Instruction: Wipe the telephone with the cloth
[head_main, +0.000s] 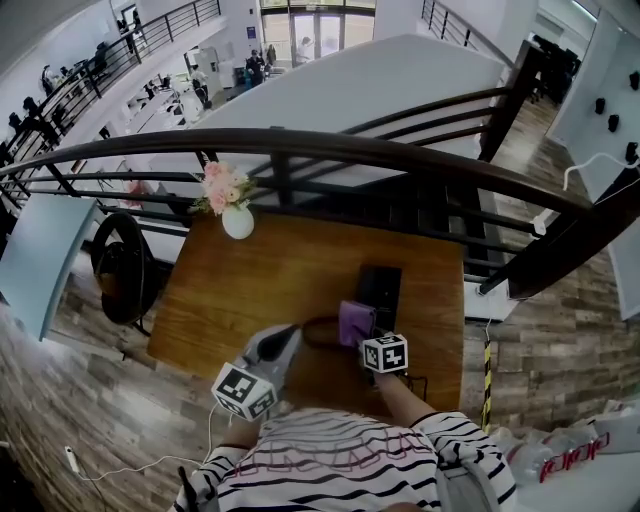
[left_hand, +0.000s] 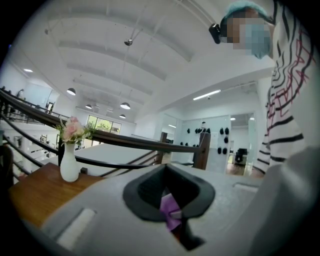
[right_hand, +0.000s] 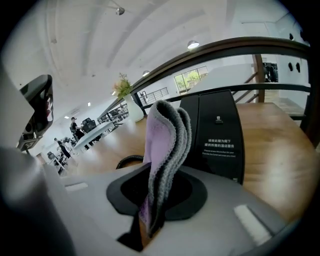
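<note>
A black telephone (head_main: 381, 287) lies on the right part of the wooden table (head_main: 260, 290), its dark curly cord (head_main: 312, 325) looping out to its left. My right gripper (head_main: 364, 340) is shut on a folded purple and grey cloth (head_main: 355, 321), held at the telephone's near end. In the right gripper view the cloth (right_hand: 165, 145) stands up out of the gripper (right_hand: 154, 220), just in front of the telephone (right_hand: 218, 135). My left gripper (head_main: 292, 338) hovers left of the cord, jaws together and holding nothing. In the left gripper view the gripper (left_hand: 183, 231) shows a bit of purple cloth (left_hand: 170, 210) beyond its jaws.
A white vase of pink flowers (head_main: 235, 212) stands at the table's far left corner, also in the left gripper view as the vase (left_hand: 69, 162). A dark railing (head_main: 400, 160) runs along the table's far side. A black chair (head_main: 122, 265) sits left of the table.
</note>
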